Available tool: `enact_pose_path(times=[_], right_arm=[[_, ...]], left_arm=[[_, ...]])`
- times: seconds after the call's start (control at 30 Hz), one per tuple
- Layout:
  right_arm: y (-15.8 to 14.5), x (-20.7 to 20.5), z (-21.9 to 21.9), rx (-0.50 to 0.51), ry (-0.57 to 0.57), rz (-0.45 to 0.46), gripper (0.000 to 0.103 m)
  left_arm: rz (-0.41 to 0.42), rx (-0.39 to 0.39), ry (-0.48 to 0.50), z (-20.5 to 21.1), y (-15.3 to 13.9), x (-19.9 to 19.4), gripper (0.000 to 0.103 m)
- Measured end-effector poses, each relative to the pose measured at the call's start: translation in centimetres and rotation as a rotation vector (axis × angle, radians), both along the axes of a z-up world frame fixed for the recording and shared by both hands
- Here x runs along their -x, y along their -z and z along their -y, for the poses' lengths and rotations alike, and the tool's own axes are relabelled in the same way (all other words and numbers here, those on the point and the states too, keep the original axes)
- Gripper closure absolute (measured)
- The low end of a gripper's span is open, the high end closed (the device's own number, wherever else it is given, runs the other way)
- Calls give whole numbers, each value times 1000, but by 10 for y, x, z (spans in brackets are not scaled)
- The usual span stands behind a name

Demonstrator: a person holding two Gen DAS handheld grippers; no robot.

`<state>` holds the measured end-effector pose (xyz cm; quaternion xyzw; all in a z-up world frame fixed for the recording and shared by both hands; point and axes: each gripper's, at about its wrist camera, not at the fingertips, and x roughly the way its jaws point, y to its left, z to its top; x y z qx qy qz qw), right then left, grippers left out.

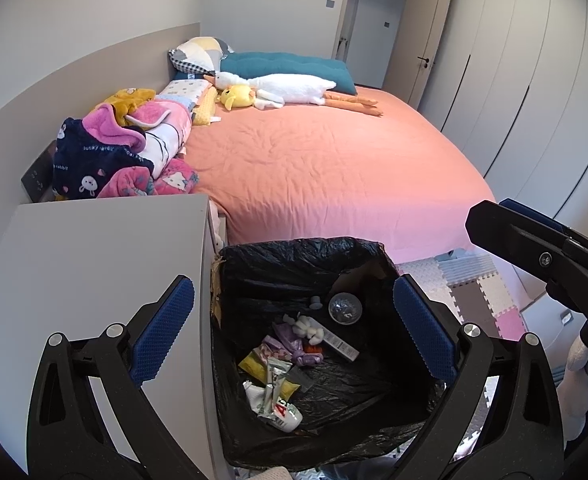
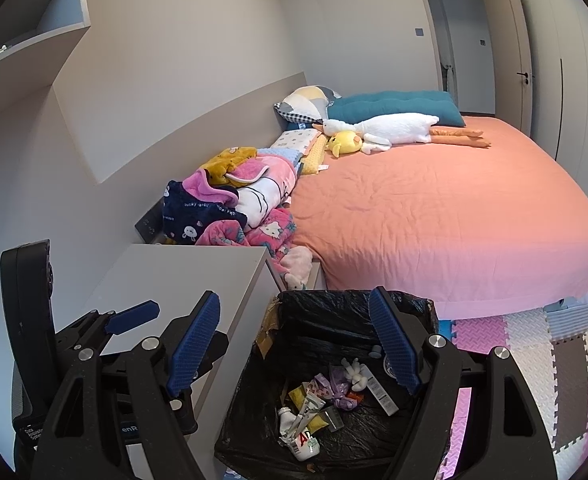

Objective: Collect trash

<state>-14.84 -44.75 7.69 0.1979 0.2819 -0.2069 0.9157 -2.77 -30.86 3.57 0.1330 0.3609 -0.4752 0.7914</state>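
Both claws, left (image 1: 294, 328) and right (image 2: 294, 344), hang spread and empty above the black-lined bin (image 1: 294, 256) beside the bed (image 1: 334, 160). Trash (image 1: 281, 368) lies at its bottom: light, crinkly wrappers, a small bottle. Judged slippery; pinch wrappers at their edges.

The trash bin (image 1: 229, 360) loses its near rim at six o'clock behind the left tool (image 1: 294, 328). Print on the white bottle (image 2: 304, 442) is too small to read.
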Motion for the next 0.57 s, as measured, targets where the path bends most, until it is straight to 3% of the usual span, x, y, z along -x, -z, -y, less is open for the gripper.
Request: enact_pose_path(times=[0.57], right_arm=[[-1,1,-4,2,0,0,26]], left_arm=[[14,4,2,-4,-5,4,7]])
